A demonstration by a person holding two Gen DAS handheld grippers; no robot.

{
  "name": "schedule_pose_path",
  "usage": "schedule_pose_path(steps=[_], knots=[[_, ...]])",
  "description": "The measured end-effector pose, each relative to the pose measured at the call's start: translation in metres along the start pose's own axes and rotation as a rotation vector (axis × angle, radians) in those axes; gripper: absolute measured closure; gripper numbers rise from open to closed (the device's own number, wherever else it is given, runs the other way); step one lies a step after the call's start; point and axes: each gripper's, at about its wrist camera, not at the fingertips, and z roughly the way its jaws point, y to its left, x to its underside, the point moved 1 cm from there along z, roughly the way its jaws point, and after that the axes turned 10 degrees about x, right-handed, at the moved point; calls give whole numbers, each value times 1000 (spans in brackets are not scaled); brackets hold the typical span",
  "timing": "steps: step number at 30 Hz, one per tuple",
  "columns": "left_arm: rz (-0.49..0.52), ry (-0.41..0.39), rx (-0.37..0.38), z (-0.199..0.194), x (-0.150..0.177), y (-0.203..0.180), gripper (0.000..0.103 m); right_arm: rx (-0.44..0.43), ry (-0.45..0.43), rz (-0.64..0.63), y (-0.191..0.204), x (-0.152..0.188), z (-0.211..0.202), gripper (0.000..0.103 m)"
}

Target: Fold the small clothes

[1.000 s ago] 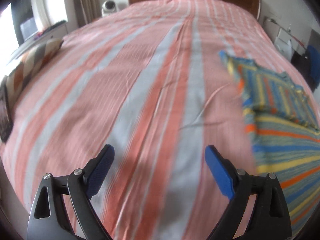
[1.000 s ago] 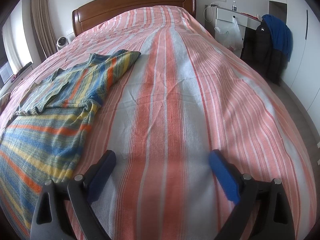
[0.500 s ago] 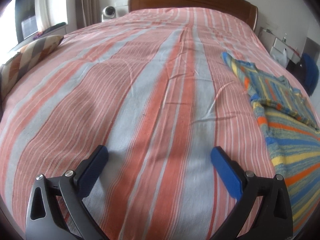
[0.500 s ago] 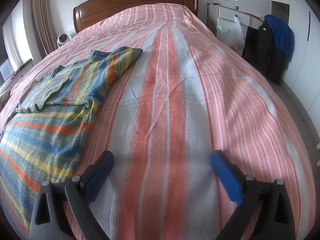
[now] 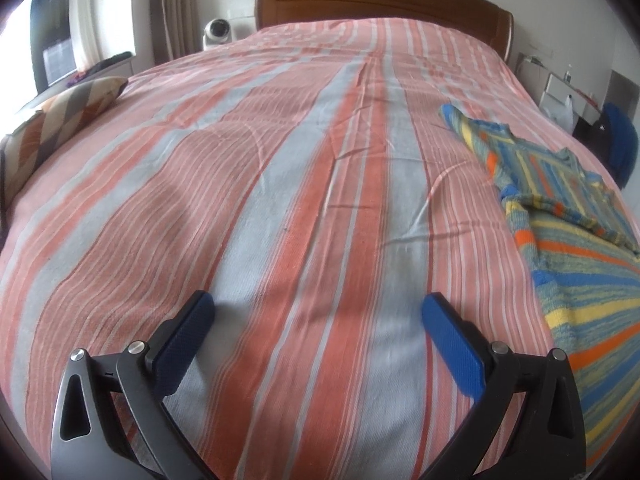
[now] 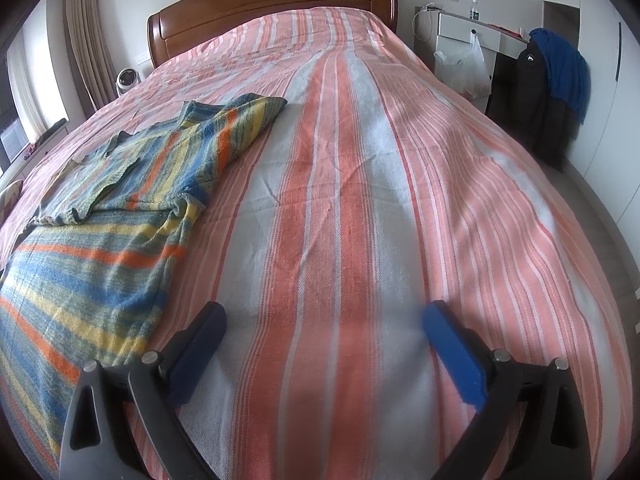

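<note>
A small striped shirt in blue, yellow, green and orange (image 5: 576, 240) (image 6: 104, 224) lies spread on the bed, a sleeve reaching toward the headboard. In the left wrist view it lies at the right edge; in the right wrist view it fills the left side. My left gripper (image 5: 320, 316) hovers over bare bedspread to the left of the shirt, jaws wide open, nothing between the blue pads. My right gripper (image 6: 324, 324) hovers over bare bedspread just right of the shirt's lower edge, also wide open and holding nothing.
The bed carries a pink, orange and grey striped cover (image 5: 280, 160) up to a wooden headboard (image 6: 272, 4). A patterned cushion (image 5: 60, 120) lies at the left bed edge. Right of the bed stand a white cabinet with a plastic bag (image 6: 464, 64) and hung jackets (image 6: 552, 88).
The left wrist view has tilted up, with the headboard now in full view, and its jaws have spread a little wider. The right gripper has held nearly still.
</note>
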Motion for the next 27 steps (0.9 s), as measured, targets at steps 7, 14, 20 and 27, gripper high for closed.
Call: schedule_pose_path(steps=[7,14,20,27], knots=[[3,0,-5,0,-1,0,0,-10,-3,7,-3,1,-1,4],[4,-15,-3,-1,-1,0,0,-19,-2,7,-3,0,-1,2],[5,-18,-3,-1,-1,1,0,-20,-2,8,-3,0,-1,2],[7,-18,-5,-1,-1,1,0,-20,-2,8,-3,0,-1,2]])
